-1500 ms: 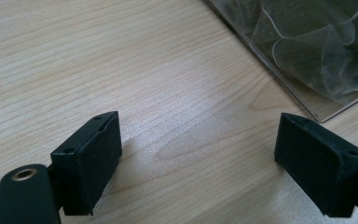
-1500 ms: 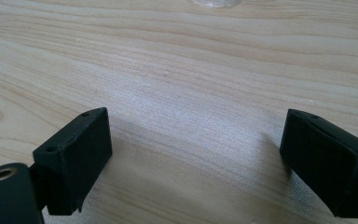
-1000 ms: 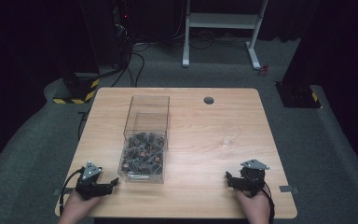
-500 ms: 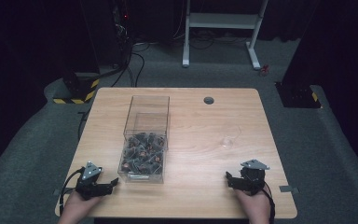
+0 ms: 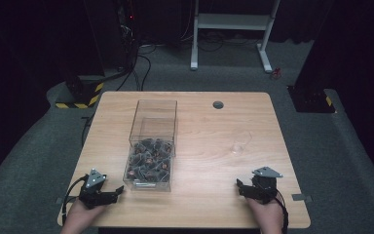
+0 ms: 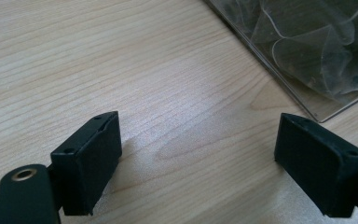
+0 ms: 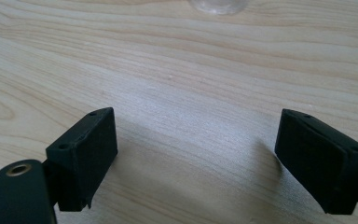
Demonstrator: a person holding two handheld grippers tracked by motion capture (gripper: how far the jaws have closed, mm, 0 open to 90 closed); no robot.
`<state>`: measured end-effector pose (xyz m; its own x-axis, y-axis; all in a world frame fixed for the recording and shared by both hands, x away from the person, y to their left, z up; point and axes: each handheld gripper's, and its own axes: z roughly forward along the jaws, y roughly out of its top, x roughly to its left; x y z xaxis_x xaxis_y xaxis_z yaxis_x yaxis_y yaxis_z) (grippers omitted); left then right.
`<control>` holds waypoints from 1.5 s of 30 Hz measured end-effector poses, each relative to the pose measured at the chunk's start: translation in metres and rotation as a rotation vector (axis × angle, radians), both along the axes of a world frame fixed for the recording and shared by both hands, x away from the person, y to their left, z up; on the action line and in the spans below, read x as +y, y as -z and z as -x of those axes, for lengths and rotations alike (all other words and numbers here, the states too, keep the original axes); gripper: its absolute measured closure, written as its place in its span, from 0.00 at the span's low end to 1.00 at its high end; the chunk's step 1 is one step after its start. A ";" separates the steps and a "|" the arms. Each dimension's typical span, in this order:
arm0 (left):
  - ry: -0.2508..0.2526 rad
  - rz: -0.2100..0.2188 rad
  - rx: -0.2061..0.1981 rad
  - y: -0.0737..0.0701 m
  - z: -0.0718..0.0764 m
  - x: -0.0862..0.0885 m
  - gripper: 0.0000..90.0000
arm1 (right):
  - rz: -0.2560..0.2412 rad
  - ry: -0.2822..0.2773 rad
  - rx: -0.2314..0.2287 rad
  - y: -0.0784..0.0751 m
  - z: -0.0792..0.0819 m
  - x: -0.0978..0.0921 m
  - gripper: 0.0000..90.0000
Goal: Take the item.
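While both tools rest low on the wooden table (image 5: pixel 199 126), nothing is in hand yet, and the clear box (image 5: pixel 152 144) serves as the landmark for all the rest. It stands left of the table's middle, long and tall-walled, its open top upward; its near half holds a heap of small dark pieces in clear wrappers (image 5: pixel 148 158), while its far half looks bare. Thin clear walls like these probably flex and slide under a pinch, so I judge a hold on a top rim or a steady press against a side wall safer than squeezing the broad face. The wrapped pieces look light, crinkly and slippery; taking one by the loose film at its edge seems the surest grip.

To the right of the box, well apart from it, sits a small clear cup (image 5: pixel 240 144), hard to make out against the wood and likely light enough to tip at a touch. Beyond the box, toward the far edge, is a round cable hole (image 5: pixel 218 104).

Just beside the box's near left corner lies the left tool (image 5: pixel 108 196), jaws spread wide and holding nothing. Well to the right of the box, near the table's front edge, the right tool (image 5: pixel 241 187) is likewise released, its path to the cup unobstructed.
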<state>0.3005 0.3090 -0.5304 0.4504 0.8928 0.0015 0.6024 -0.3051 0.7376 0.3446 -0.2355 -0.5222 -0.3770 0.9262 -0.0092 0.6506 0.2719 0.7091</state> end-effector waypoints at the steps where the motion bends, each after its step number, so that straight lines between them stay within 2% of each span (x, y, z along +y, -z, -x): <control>1: 0.000 0.000 0.001 0.000 0.000 0.000 0.17 | 0.000 -0.007 -0.007 0.000 0.000 0.000 0.15; 8: 0.001 -0.002 -0.001 0.000 0.000 0.000 0.17 | -0.020 -0.021 -0.003 -0.003 0.002 0.006 0.16; 12: 0.000 -0.001 0.000 0.000 0.000 0.000 0.17 | -0.013 -0.037 -0.017 -0.004 0.003 0.010 0.16; 15: 0.000 0.000 0.000 0.000 0.000 0.000 0.17 | -0.039 -0.036 -0.026 -0.007 0.005 0.013 0.17; 28: 0.000 -0.001 0.000 0.000 0.000 0.000 0.17 | -0.044 -0.084 -0.060 -0.014 0.011 0.024 0.21; 40: 0.000 -0.001 0.000 0.000 0.000 0.000 0.17 | -0.060 -0.142 -0.059 -0.017 0.015 0.044 0.22; 45: 0.001 -0.003 -0.001 0.000 0.000 0.000 0.17 | -0.086 -0.166 -0.063 -0.018 0.017 0.056 0.24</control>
